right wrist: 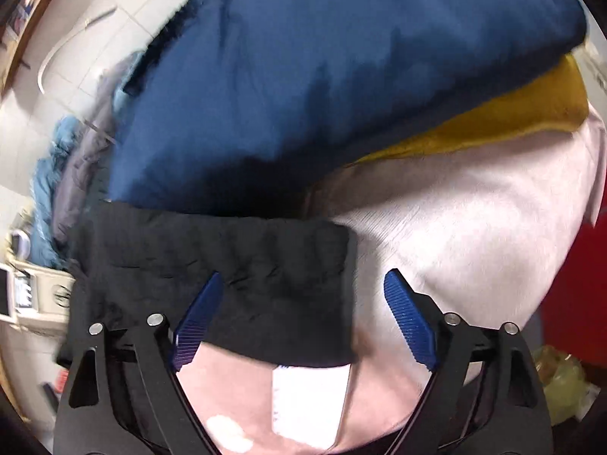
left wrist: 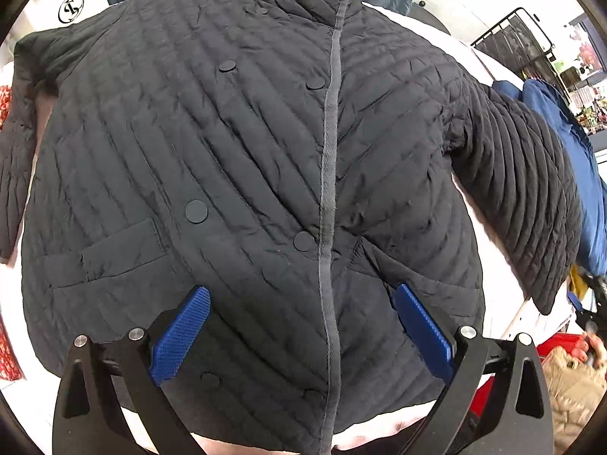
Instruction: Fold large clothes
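A black quilted jacket (left wrist: pixel 265 174) lies spread front-up on a pale pink sheet (right wrist: pixel 474 235), its sleeve cuff (right wrist: pixel 227 284) beside a folded navy garment (right wrist: pixel 322 76). The left gripper (left wrist: pixel 301 333) and right gripper (right wrist: pixel 303 322) hang spread wide, grasping nothing

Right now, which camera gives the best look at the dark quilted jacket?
The left wrist view: the dark quilted jacket lies spread face up, with collar, buttons, pockets and both sleeves visible. The right wrist view shows only one black sleeve end, blurred, beside a blue garment.
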{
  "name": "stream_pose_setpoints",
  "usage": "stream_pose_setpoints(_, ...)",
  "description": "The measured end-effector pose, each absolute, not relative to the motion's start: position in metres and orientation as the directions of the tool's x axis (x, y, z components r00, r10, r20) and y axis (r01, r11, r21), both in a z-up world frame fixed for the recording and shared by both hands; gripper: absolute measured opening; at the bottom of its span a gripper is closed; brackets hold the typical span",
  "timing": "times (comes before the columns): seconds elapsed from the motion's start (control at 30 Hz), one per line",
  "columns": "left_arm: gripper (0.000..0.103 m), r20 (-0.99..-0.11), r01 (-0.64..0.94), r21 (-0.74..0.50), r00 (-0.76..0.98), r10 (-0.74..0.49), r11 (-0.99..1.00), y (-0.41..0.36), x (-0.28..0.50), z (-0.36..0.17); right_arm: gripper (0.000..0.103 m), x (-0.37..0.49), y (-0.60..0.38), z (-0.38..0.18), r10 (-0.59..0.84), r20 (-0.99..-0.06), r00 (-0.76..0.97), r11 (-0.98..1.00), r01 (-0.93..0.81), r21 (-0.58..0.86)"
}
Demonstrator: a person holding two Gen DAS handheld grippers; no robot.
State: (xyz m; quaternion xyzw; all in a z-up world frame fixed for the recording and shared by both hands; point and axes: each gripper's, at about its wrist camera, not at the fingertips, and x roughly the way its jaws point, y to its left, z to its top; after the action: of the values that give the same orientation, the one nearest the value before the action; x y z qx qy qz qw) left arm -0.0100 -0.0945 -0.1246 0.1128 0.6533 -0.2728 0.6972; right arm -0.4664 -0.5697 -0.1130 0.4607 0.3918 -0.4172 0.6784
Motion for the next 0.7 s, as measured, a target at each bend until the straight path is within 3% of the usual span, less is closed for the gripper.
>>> stream_pose_setpoints(0.13, 0.096, -0.973, 0.505, -0.197, 0.004, -0.231, 0.840, -0.084, -0.007, -0.124, 0.058, -0.466, -0.581, -0.146, -0.146, -0.931, 0.334, 0.194, 0.933, 0.304)
stream_pose_setpoints(0.2, 0.096, -0.973, 0.481, -0.200, 0.007, -0.231, 0.853, -0.074, -0.005, -0.125, 0.034, -0.465, -0.582, -0.151, -0.121, -0.920, 0.372, 0.187, 0.919, 0.347)
stream_pose_setpoints(0.23, 0.096, -0.973, 0.471, -0.200, 0.007, -0.231, 0.859, -0.068, -0.003, -0.124, 0.027, -0.463, -0.581, -0.150, -0.120, -0.927, 0.357, 0.190, 0.924, 0.331)
stream_pose_setpoints(0.27, 0.096, -0.974, 0.454, -0.198, 0.010, -0.228, 0.869, -0.062, -0.001, -0.125, 0.009, -0.461, -0.580, -0.145, -0.133, -0.927, 0.351, 0.202, 0.925, 0.321)
stream_pose_setpoints(0.37, 0.096, -0.973, 0.424, -0.200, 0.016, -0.228, 0.883, -0.051, 0.001, -0.125, 0.001, -0.449, -0.573, -0.113, -0.179, -0.893, 0.413, 0.282, 0.891, 0.355)
stream_pose_setpoints(0.63, 0.096, -0.968, 0.408, -0.221, 0.016, -0.249, 0.886, -0.045, 0.003, -0.126, 0.001, -0.408, -0.560, 0.011, -0.232, -0.717, 0.657, 0.536, 0.702, 0.470)
stream_pose_setpoints(0.7, 0.096, -0.965, 0.413, -0.231, 0.018, -0.262, 0.881, -0.045, 0.001, -0.124, 0.002, -0.396, -0.572, 0.019, -0.216, -0.729, 0.650, 0.541, 0.701, 0.465)
